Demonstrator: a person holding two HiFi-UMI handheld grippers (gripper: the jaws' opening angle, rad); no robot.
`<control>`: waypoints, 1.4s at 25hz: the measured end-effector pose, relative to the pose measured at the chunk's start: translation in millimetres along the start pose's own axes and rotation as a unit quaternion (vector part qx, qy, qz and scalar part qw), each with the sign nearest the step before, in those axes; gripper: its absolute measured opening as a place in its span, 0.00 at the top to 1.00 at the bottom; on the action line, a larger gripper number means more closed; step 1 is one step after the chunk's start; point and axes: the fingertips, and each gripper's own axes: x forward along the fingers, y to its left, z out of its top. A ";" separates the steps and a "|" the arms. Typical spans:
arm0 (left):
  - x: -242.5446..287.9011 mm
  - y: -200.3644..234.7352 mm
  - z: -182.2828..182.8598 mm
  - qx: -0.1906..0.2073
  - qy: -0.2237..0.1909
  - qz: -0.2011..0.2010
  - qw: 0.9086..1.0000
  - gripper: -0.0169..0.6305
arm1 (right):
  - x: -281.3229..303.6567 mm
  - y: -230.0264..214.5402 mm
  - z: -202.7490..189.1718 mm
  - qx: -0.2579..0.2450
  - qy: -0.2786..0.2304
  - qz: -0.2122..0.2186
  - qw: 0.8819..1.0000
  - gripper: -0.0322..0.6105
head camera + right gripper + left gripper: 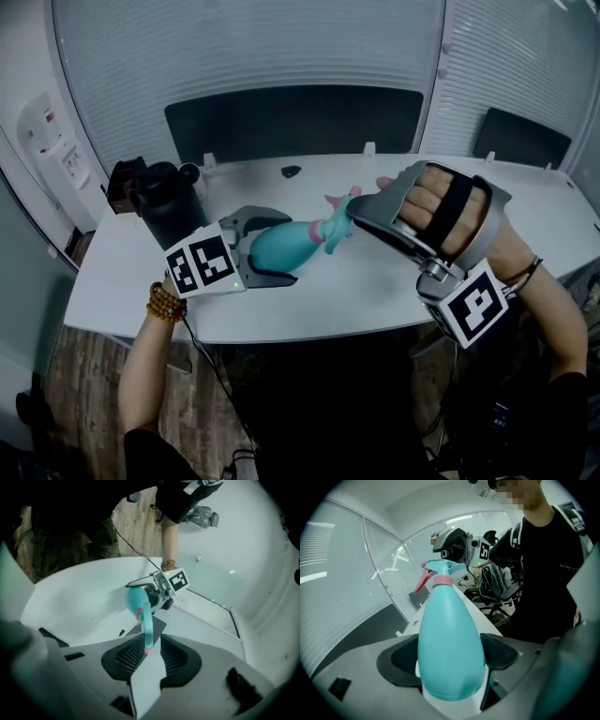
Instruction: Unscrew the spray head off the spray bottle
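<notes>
A teal spray bottle (284, 245) lies tilted above the white table (375, 291), its pink-collared spray head (336, 225) pointing right. My left gripper (267, 249) is shut on the bottle's body, and in the left gripper view the bottle (450, 639) fills the space between the dark pads. My right gripper (354, 217) is shut on the spray head. In the right gripper view the teal head (147, 627) runs down between the pads, with the bottle (135, 598) and left gripper (161, 590) beyond it. The pink trigger (423, 579) sticks out to one side.
A black flask (169, 202) stands at the table's left, close to my left hand. A small dark object (291, 172) lies near the far edge. Dark chair backs (295, 117) line the far side. A person in black (553, 573) shows in the left gripper view.
</notes>
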 end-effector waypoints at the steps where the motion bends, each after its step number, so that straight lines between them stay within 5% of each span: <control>1: -0.9 4.3 -3.2 -0.003 0.003 0.013 1.000 0.35 | -0.5 -5.5 -8.3 0.031 0.005 -0.009 0.999 0.81; 3: -6.0 25.1 -9.9 -0.003 0.020 0.082 0.996 0.35 | -2.8 -13.1 -27.7 0.156 0.005 -0.017 0.988 0.81; 4: -11.6 41.6 -15.2 0.008 0.043 0.141 0.989 0.35 | -4.3 -14.9 -37.5 0.255 -0.006 -0.014 0.967 0.81; 5: -19.1 58.6 -21.2 0.028 0.077 0.207 0.975 0.35 | -5.4 -15.0 -45.9 0.375 -0.030 -0.004 0.927 0.81; 6: -27.0 72.8 -26.3 0.056 0.115 0.265 0.956 0.35 | -5.6 -13.5 -52.0 0.505 -0.067 0.015 0.861 0.81; 8: -37.7 87.6 -28.6 0.109 0.174 0.338 0.919 0.35 | -1.9 -6.3 -56.5 0.723 -0.150 0.068 0.671 0.79; 9: -39.6 90.0 -25.2 0.129 0.189 0.356 0.906 0.35 | 2.6 -1.6 -54.9 0.787 -0.181 0.098 0.581 0.78; 10: -39.9 90.6 -20.0 0.146 0.199 0.369 0.896 0.35 | 8.3 2.9 -51.6 0.824 -0.202 0.125 0.514 0.77; 11: -39.5 90.2 -14.6 0.164 0.208 0.378 0.887 0.35 | 14.2 6.5 -47.7 0.842 -0.216 0.146 0.473 0.75; 12: -38.7 89.6 -9.9 0.181 0.218 0.386 0.878 0.35 | 19.5 8.5 -44.3 0.850 -0.225 0.159 0.450 0.74; 14: -38.1 89.2 -4.7 0.203 0.237 0.398 0.862 0.35 | 26.3 9.1 -42.2 0.857 -0.235 0.169 0.426 0.74; 19: -41.5 90.4 3.6 0.207 0.247 0.414 0.852 0.35 | 32.9 13.5 -42.7 0.872 -0.241 0.188 0.383 0.74; 22: -31.6 86.4 10.8 0.227 0.248 0.403 0.851 0.35 | 37.6 11.2 -41.2 0.864 -0.241 0.182 0.403 0.74; 24: -24.2 82.8 13.7 0.218 0.240 0.391 0.862 0.35 | 39.8 13.2 -38.4 0.844 -0.230 0.181 0.449 0.79; 26: -18.0 78.5 11.9 0.199 0.228 0.366 0.880 0.35 | 39.3 16.3 -33.5 0.803 -0.211 0.182 0.527 0.81; 30: -2.8 59.3 6.9 0.145 0.178 0.274 0.934 0.35 | 30.4 17.9 -17.3 0.625 -0.161 0.181 0.742 0.81; 31: 0.5 53.2 7.1 0.130 0.161 0.247 0.947 0.35 | 26.3 18.7 -12.1 0.569 -0.150 0.183 0.788 0.81; 33: 5.8 40.4 8.7 0.103 0.127 0.193 0.967 0.35 | 18.3 18.7 -1.0 0.455 -0.141 0.177 0.861 0.81; 35: 9.7 27.4 10.3 0.081 0.098 0.141 0.982 0.35 | 11.3 19.6 10.0 0.332 -0.131 0.166 0.919 0.81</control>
